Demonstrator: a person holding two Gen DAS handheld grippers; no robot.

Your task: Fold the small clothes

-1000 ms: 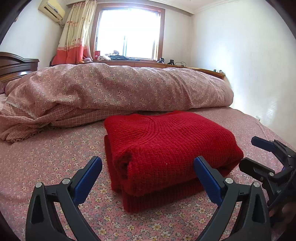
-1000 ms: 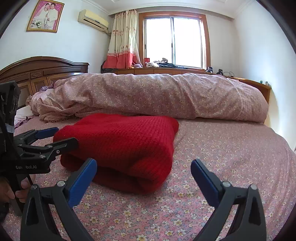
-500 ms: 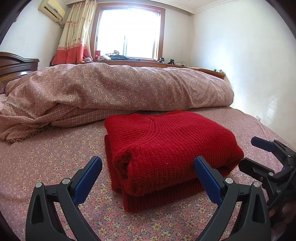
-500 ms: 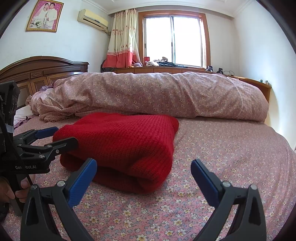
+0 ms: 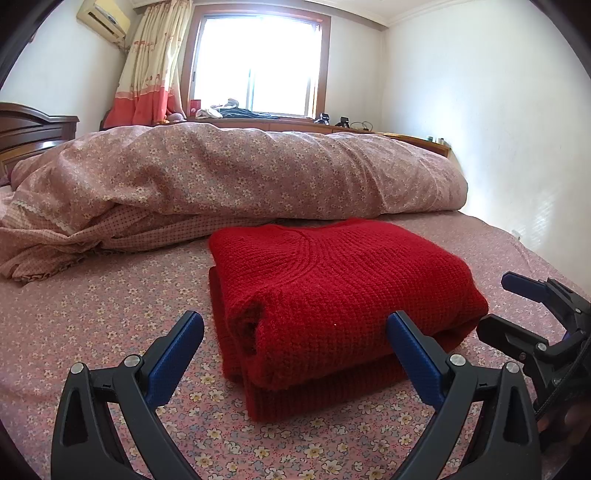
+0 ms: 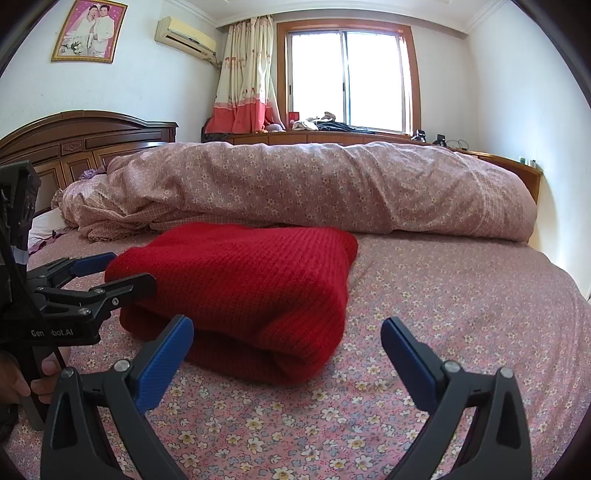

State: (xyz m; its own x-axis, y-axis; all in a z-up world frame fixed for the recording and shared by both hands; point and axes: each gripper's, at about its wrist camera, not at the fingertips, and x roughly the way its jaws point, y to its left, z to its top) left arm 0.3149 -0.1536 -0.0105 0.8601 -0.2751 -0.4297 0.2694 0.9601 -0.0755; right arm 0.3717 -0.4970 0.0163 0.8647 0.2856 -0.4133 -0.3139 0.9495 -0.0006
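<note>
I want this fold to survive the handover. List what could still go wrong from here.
1. The red knit sweater lies folded in thick, springy layers; the top fold may creep open once left alone.
2. The left claw and right claw are both open and close to the sweater, so a careless withdrawal might snag the knit.
3. The rolled quilt lies right behind it and could slump onto it.

Floral pink bedsheet [image 6: 461,314] near, rolled quilt [image 6: 314,184] across the far side, dark wooden headboard [image 6: 85,144] left, bright window [image 6: 347,77] beyond, curtain [image 6: 243,77], air conditioner [image 6: 186,37], framed photo [image 6: 89,31], perhaps clothes on the sill.
</note>
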